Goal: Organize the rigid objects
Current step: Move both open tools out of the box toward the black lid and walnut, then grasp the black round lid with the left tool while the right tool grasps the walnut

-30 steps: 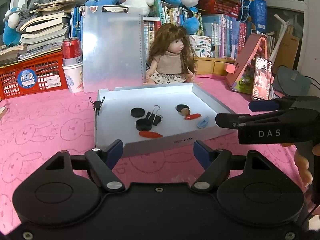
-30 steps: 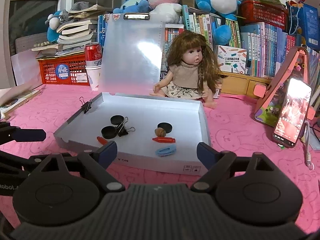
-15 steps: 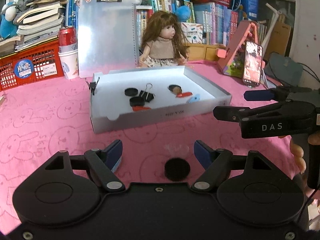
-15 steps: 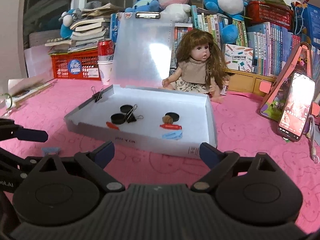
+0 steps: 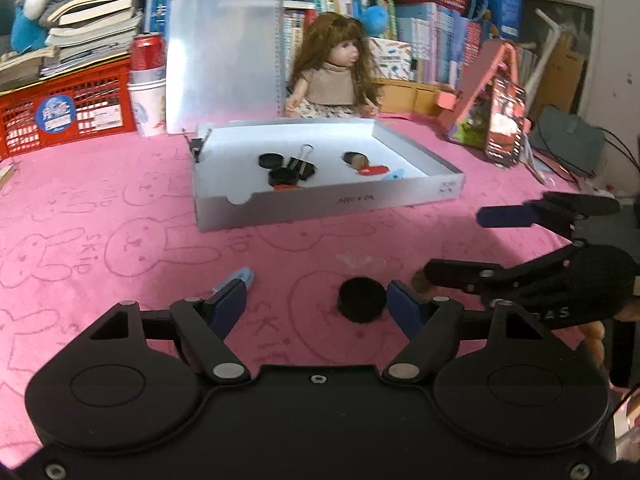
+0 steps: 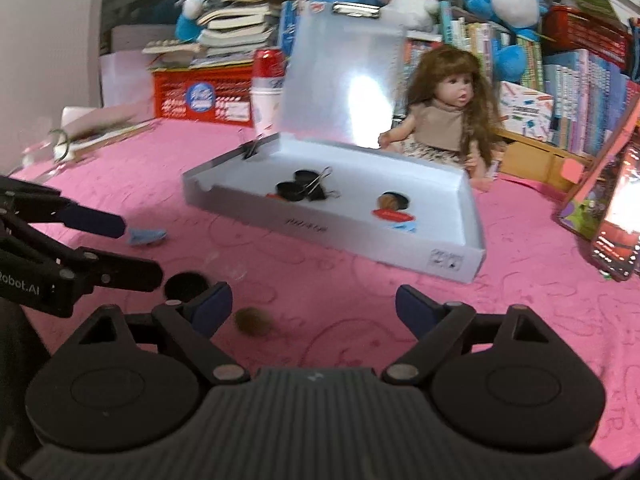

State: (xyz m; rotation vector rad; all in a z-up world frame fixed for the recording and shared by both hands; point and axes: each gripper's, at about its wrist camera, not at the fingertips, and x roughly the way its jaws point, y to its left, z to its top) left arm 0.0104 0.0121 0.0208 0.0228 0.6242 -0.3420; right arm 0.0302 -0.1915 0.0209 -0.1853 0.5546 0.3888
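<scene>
A white shallow box (image 5: 320,202) (image 6: 352,232) lies on the pink cloth. It holds black caps (image 5: 270,160), a binder clip (image 5: 300,166), a nut, a red piece (image 5: 372,170) and a blue clip. On the cloth before it lie a black cap (image 5: 362,299) (image 6: 186,286), a brown nut (image 6: 252,320) (image 5: 420,280) and a blue clip (image 5: 236,278) (image 6: 146,236). My left gripper (image 5: 316,300) (image 6: 116,248) has the loose cap between its jaws, which are closing, pads clear of it. My right gripper (image 6: 314,304) (image 5: 480,244) is closing too, the nut just inside its left finger, untouched.
A doll (image 5: 334,76) sits behind the box beside a standing clear clipboard (image 5: 224,52). A red crate (image 5: 64,112), a can on a cup (image 5: 146,80), books and plush toys line the back. A phone on a pink stand (image 5: 504,120) is at the right.
Both grippers have drawn back from the box and sunk toward the cloth. The loose black cap, blue clip and nut have come into view in front of them.
</scene>
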